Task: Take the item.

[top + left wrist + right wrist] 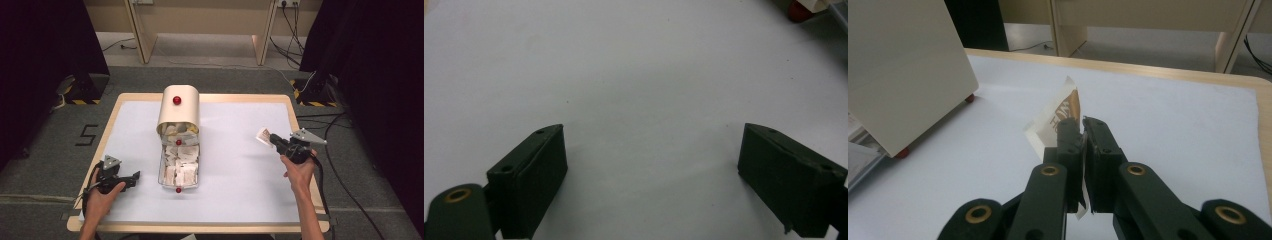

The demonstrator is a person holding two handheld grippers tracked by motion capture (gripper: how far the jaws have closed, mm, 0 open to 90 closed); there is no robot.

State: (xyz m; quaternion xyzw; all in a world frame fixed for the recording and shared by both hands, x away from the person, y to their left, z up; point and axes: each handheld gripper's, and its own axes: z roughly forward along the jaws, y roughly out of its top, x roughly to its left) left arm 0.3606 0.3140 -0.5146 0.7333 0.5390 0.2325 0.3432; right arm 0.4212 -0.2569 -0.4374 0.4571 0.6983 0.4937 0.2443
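Your right gripper [1083,125] has its jaws pressed together on a small packet [1055,120], white with a brown printed patch; the paper sticks up past the tips toward eleven o'clock in the right gripper view, and a sliver of it shows below the pads. In the high view that gripper [274,140] sits at about three o'clock on the table, with the packet [263,134] jutting from its tips toward nine o'clock, raised off the white table cover [240,165]. Your right hand [300,172] grips the body from the six o'clock side, and the grey plate on top points toward three o'clock.

Your left gripper [651,165] stands wide open with nothing between its jaws; only the bare white cover lies under them. In the high view it [131,179] rests at about eight o'clock on the table, tips toward three o'clock, your left hand [102,197] behind it.

Between the two, at the table's centre, stands a cream box [178,112] with a rounded top and a red knob. A clear tray [178,167] full of more white packets runs out from it toward six o'clock, just beside the left gripper's tips and well apart from the held packet.
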